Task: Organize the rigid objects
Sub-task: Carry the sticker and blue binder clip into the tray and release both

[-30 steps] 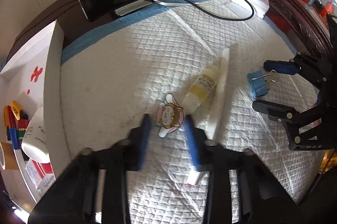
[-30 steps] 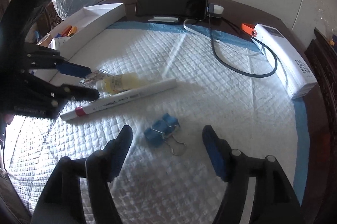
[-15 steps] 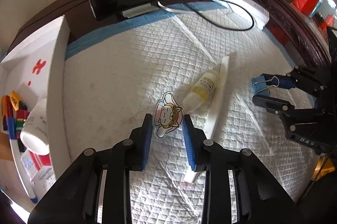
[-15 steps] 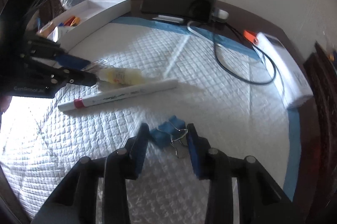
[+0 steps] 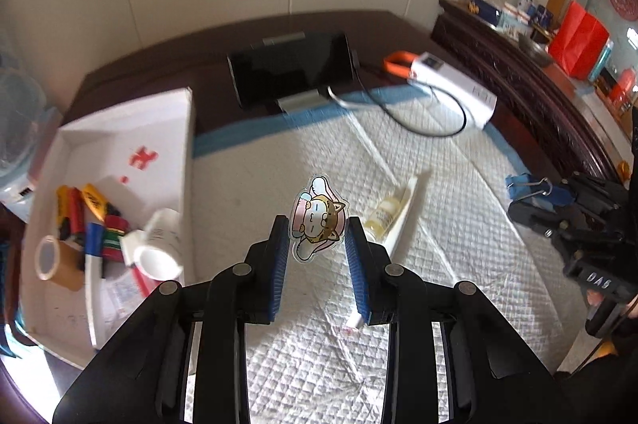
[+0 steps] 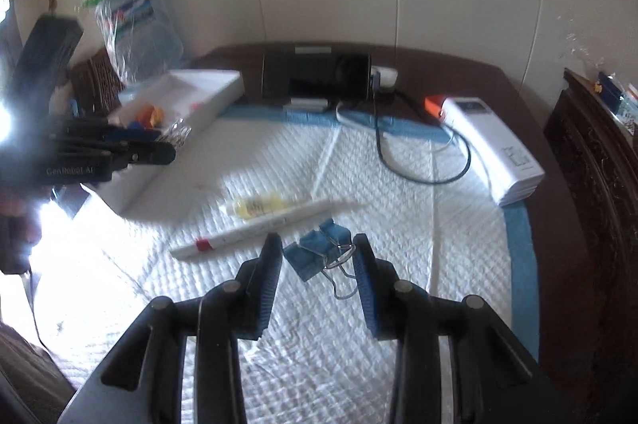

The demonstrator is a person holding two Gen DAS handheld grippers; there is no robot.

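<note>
In the left wrist view, the left gripper is clamping a flat cartoon cat charm between its blue pads, holding it upright above the white quilted pad. Just beyond, a small yellow bottle is lying against a white marker on the pad. At the left a white box is holding markers, a tape roll and a white cup. At the right edge the right gripper is gripping a blue binder clip.

In the right wrist view, the right gripper has just been closing, and its jaws are pinching the blue binder clip, wire handles trailing toward the near side. The marker and bottle are lying just beyond it on the pad. The left gripper is hanging at the far left, beside the white box.
</note>
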